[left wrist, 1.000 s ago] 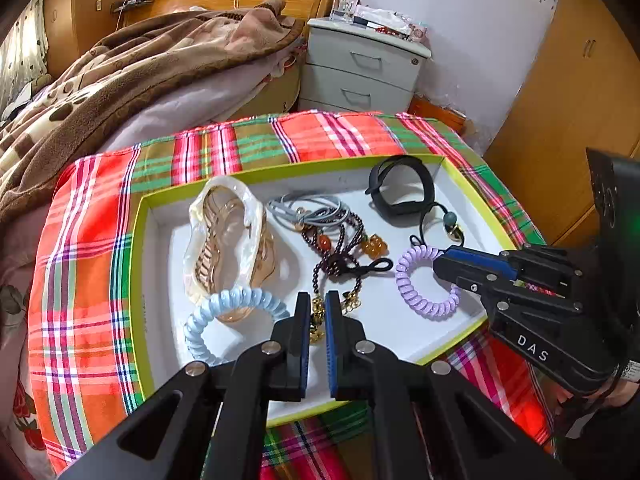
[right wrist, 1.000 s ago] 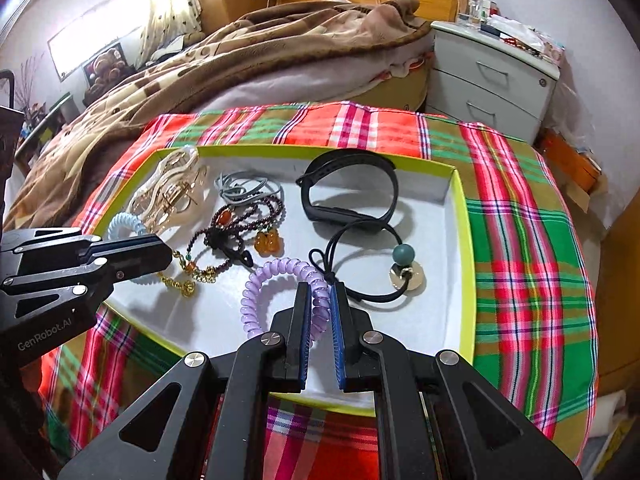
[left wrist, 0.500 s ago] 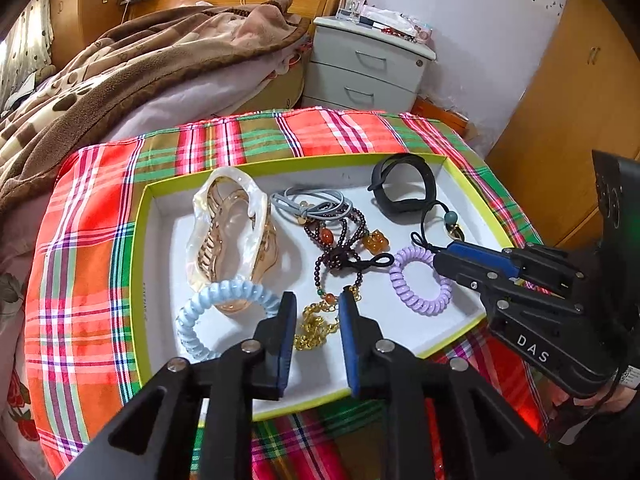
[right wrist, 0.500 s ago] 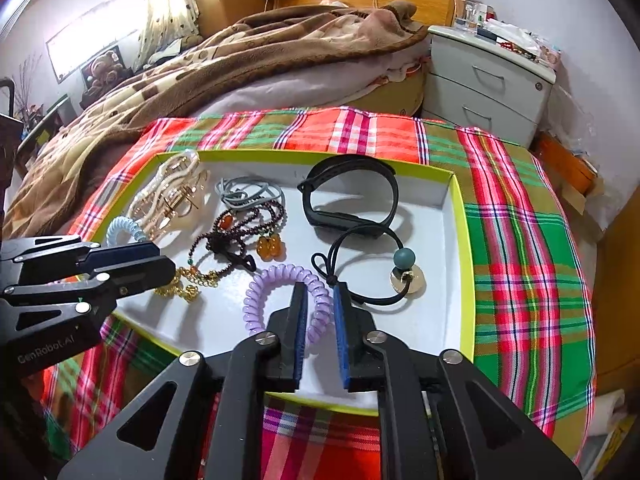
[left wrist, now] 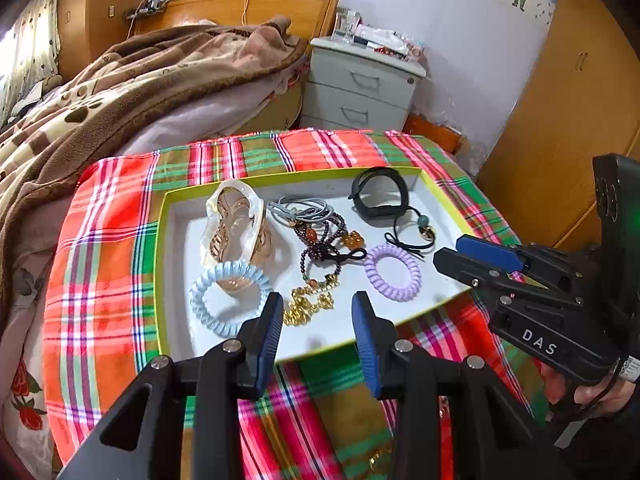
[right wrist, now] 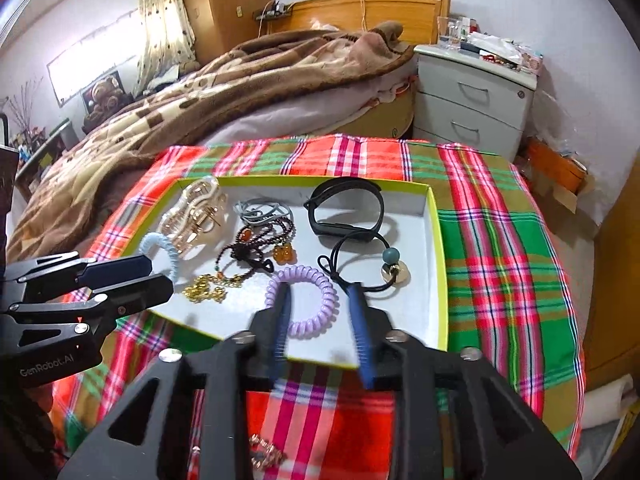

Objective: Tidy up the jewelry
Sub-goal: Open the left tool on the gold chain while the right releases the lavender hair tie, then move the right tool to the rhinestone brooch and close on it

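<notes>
A white tray with a lime rim (left wrist: 161,264) (right wrist: 439,248) lies on a plaid cloth and holds jewelry. In it are a pearly hair claw (left wrist: 236,228) (right wrist: 192,216), a blue coil tie (left wrist: 228,298) (right wrist: 162,248), a gold chain (left wrist: 308,306) (right wrist: 204,290), a dark bead bracelet (left wrist: 320,240) (right wrist: 256,244), a purple coil tie (left wrist: 392,272) (right wrist: 304,300), a black band (left wrist: 380,196) (right wrist: 346,212) and a black cord with a bead (left wrist: 416,232) (right wrist: 372,268). My left gripper (left wrist: 318,316) is open, above the tray's near edge by the gold chain. My right gripper (right wrist: 320,308) is open around the purple coil tie.
The plaid-covered table (left wrist: 104,248) stands against a bed with a brown blanket (left wrist: 120,92). A grey nightstand (left wrist: 360,84) is behind it and wooden wardrobes (left wrist: 568,128) are at the right. A small gold piece (right wrist: 264,454) lies on the cloth below my right gripper.
Both grippers went from shut to open. Both pulled back a little from the tray, so the tray looks farther away.
</notes>
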